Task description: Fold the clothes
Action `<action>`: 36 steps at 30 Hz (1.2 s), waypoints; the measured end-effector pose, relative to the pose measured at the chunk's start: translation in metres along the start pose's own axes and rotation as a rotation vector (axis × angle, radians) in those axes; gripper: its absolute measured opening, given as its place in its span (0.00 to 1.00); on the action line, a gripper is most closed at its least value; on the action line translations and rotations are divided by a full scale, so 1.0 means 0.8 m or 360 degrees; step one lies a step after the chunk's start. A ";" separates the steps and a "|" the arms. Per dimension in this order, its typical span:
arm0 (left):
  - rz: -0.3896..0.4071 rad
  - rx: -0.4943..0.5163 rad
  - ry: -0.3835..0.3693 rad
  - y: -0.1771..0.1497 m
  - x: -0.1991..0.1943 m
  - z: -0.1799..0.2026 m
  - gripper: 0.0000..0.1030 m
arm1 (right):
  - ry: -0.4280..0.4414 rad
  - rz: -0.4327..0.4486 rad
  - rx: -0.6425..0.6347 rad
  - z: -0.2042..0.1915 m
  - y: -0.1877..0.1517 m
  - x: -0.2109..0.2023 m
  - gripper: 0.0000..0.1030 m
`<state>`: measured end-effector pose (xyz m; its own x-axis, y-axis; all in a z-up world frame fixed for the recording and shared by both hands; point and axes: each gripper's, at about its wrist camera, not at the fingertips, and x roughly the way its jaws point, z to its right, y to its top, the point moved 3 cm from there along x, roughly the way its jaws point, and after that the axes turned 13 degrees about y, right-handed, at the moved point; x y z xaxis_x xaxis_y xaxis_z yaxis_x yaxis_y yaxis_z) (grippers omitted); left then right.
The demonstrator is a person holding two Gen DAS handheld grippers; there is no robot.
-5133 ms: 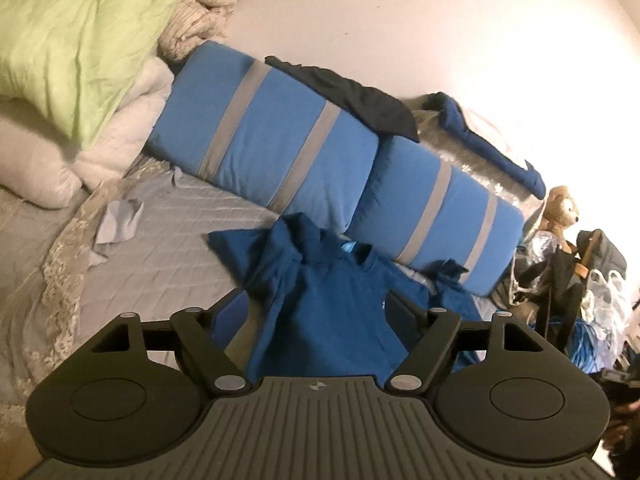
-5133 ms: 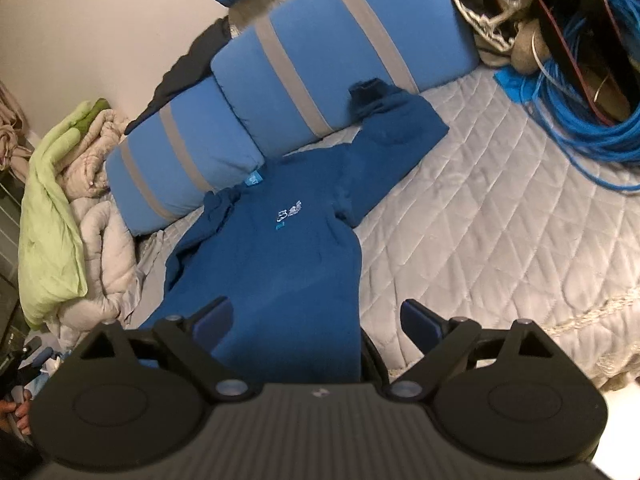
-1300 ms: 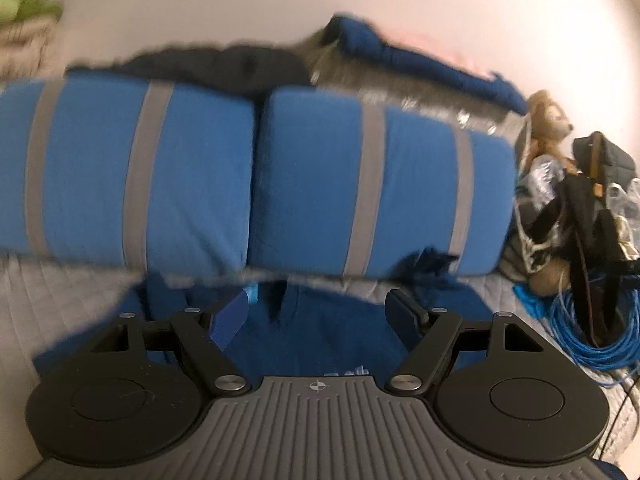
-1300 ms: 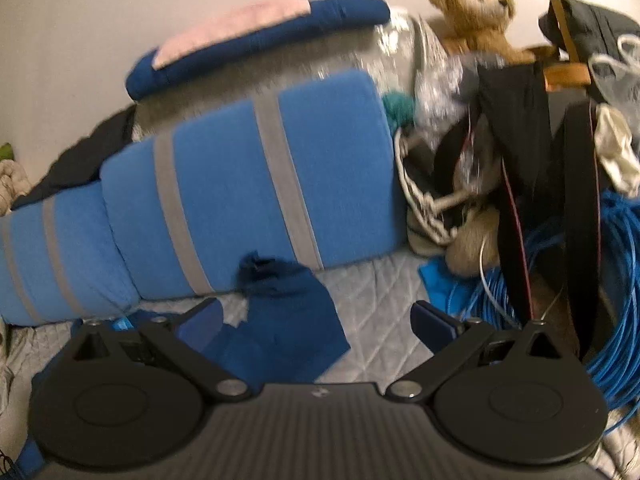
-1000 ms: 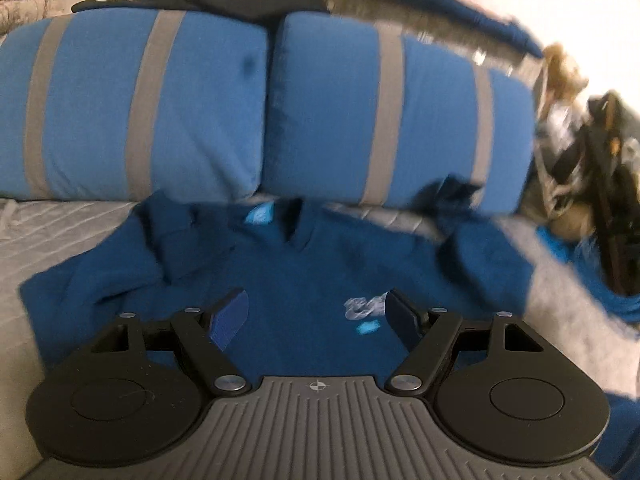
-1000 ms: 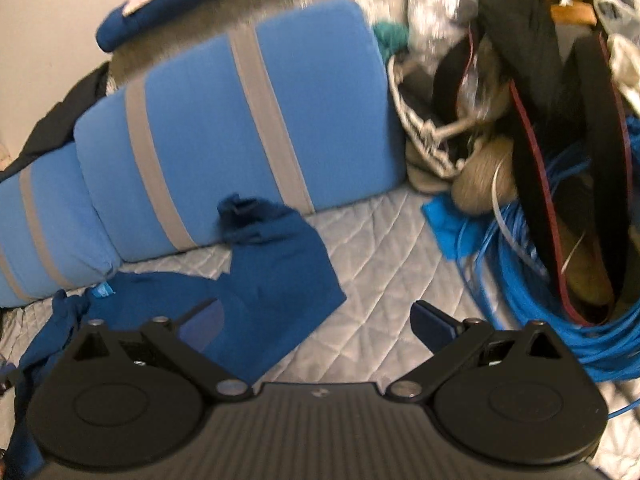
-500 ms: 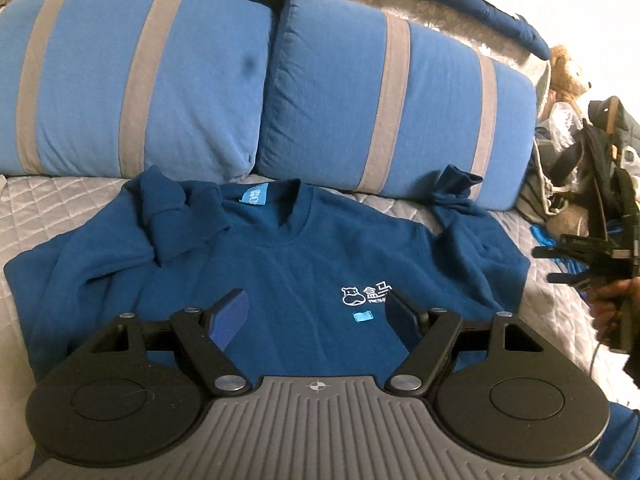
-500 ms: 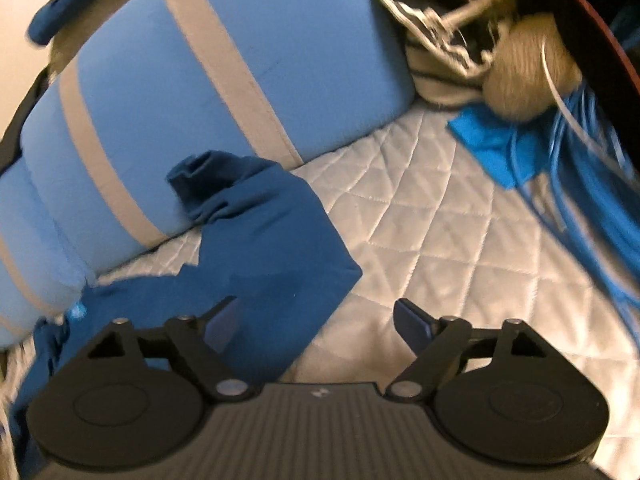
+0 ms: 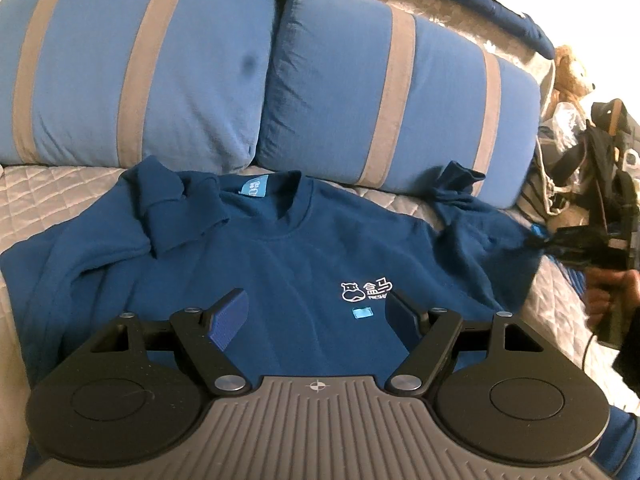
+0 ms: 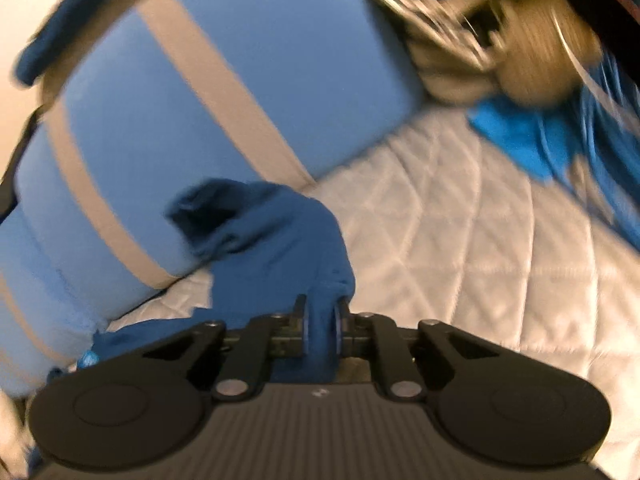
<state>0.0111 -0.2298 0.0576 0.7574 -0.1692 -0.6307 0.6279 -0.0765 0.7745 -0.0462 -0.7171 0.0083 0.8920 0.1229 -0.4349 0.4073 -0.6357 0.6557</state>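
navy blue long-sleeved sweatshirt (image 9: 280,264) lies front-up across the centre of the left wrist view, neckline toward the top. small white logo at centre right; light blue neck label. sleeve at upper left folded over the shoulder; sleeve at right bunched.

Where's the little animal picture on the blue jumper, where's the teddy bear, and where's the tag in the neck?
animal picture (image 9: 352,291), left wrist view, white print.
teddy bear (image 9: 572,74), left wrist view, its head.
tag (image 9: 254,187), left wrist view, light blue label.
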 end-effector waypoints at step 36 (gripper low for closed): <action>0.0004 -0.0146 0.0047 0.004 -0.002 -0.024 0.73 | 0.0148 -0.0487 -0.0884 -0.174 -0.045 -0.036 0.70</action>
<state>0.0155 -0.2110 0.0606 0.7632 -0.1400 -0.6308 0.6385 0.0145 0.7694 -0.0590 -0.5915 0.0834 0.7226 0.3175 -0.6140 0.6646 -0.0747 0.7435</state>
